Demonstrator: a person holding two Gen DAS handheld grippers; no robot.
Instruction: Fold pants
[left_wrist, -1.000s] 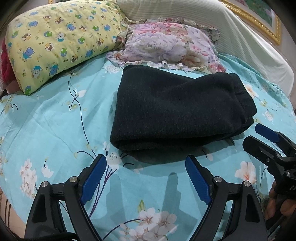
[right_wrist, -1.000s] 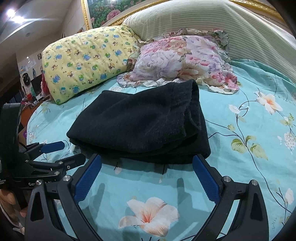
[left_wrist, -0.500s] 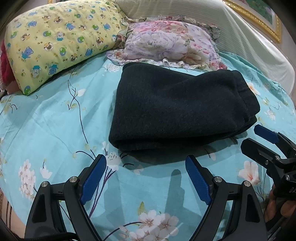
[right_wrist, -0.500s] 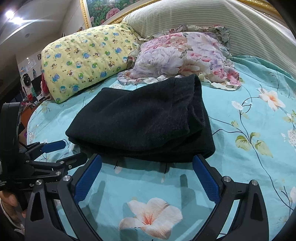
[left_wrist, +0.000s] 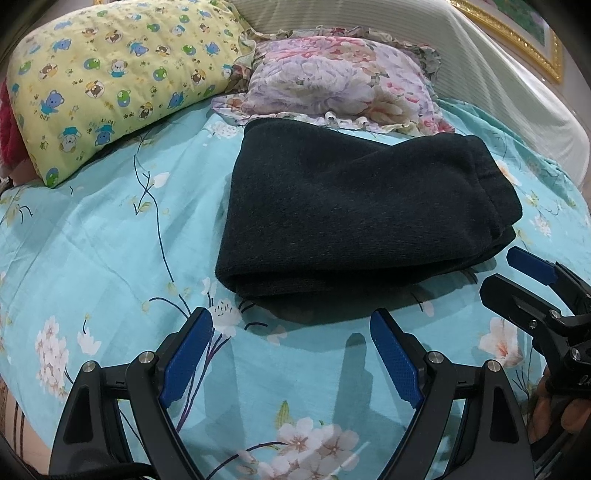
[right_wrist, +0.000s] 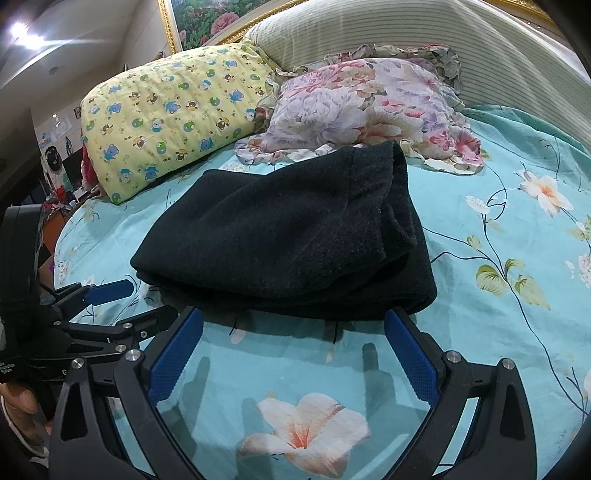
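Dark folded pants (left_wrist: 354, 214) lie in a flat stack on the turquoise flowered bedsheet (left_wrist: 110, 251); they also show in the right wrist view (right_wrist: 288, 236). My left gripper (left_wrist: 291, 325) is open and empty, just short of the near folded edge. My right gripper (right_wrist: 293, 321) is open and empty, its tips right at the near edge of the pants. The right gripper also shows at the right of the left wrist view (left_wrist: 517, 273), and the left gripper at the left of the right wrist view (right_wrist: 133, 295).
A yellow bear-print pillow (left_wrist: 110, 70) and a flowered ruffled pillow (left_wrist: 340, 77) lie behind the pants. A striped headboard cushion (right_wrist: 369, 33) stands at the back. A dim room with clutter (right_wrist: 59, 166) lies beyond the bed's left edge.
Both grippers have moved a little forward toward the near edge of the pants. Both stay open. The pants have not moved.
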